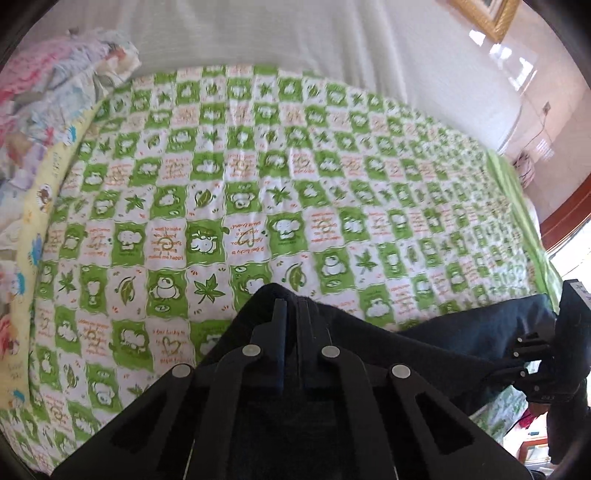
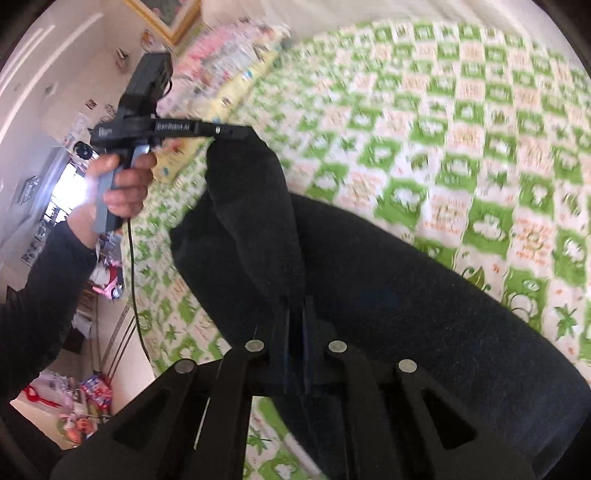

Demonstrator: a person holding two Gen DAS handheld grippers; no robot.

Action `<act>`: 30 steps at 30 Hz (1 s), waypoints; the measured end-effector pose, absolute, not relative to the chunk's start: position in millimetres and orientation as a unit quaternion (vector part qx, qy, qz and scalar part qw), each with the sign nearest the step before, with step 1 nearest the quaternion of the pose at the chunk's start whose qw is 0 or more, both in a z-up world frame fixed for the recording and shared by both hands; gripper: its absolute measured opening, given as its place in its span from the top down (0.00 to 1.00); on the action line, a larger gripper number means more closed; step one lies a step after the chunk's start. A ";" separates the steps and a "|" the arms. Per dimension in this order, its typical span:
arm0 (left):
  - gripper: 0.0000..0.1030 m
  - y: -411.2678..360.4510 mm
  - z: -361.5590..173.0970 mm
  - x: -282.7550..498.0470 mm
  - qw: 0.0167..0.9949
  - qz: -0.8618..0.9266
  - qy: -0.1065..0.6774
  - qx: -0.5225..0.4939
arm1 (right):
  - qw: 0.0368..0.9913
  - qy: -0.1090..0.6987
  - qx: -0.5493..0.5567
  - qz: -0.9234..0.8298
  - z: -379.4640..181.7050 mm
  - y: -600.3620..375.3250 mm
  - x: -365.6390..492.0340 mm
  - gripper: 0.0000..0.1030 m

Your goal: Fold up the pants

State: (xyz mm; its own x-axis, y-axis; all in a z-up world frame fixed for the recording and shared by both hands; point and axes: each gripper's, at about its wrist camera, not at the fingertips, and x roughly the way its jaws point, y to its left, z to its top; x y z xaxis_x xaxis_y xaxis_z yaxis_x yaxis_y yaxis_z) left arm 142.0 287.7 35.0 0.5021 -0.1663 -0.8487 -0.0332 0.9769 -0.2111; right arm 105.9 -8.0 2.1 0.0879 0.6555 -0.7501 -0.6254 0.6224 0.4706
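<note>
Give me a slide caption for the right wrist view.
Both grippers, right gripper and left gripper, pinch dark pants above green checkered bedspread.

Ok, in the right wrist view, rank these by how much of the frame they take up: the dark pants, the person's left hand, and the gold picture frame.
1. dark pants, largest by far, though they hang close to the lens.
2. person's left hand, holding the left claw, which is shut on the pants.
3. gold picture frame, smallest; it is cut off by the image edge, so only a corner shows.

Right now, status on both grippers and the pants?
Left gripper and right gripper shut on dark pants. Pants lifted over the green quilt. Nothing in the way.
</note>
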 end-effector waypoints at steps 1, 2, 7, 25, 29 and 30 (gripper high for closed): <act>0.99 286.3 41.7 132.2 0.867 -0.040 0.486 -0.104 | 0.744 0.507 0.012 0.435 7.8 -8.8 102.1 0.94; 0.99 284.9 48.8 118.3 0.874 -0.041 0.472 -0.110 | 0.750 0.496 0.009 0.436 13.3 -9.7 97.6 0.94; 0.99 286.8 56.8 65.3 0.886 -0.042 0.436 -0.149 | 0.768 0.464 -0.033 0.441 26.8 -7.4 69.3 0.94; 0.98 330.2 -14.1 -60.8 0.854 0.023 0.423 -0.301 | 0.742 0.499 -0.041 0.446 -7.5 4.6 19.6 0.80; 0.93 326.3 -12.5 -80.9 0.852 0.029 0.402 -0.334 | 0.744 0.498 -0.020 0.445 -5.2 -0.8 17.6 0.80; 0.93 324.4 -11.2 -87.0 0.852 0.029 0.396 -0.341 | 0.745 0.497 -0.011 0.444 -3.6 -3.4 18.1 0.80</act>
State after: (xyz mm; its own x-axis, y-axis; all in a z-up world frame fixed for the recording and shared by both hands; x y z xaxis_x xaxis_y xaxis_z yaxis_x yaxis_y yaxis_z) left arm -87.0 324.4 -11.2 0.6847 -0.2210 -0.6945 -0.3192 0.7657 -0.5584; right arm 18.1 -3.4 -3.6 0.1107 0.6513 -0.7507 -0.6723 0.6054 0.4261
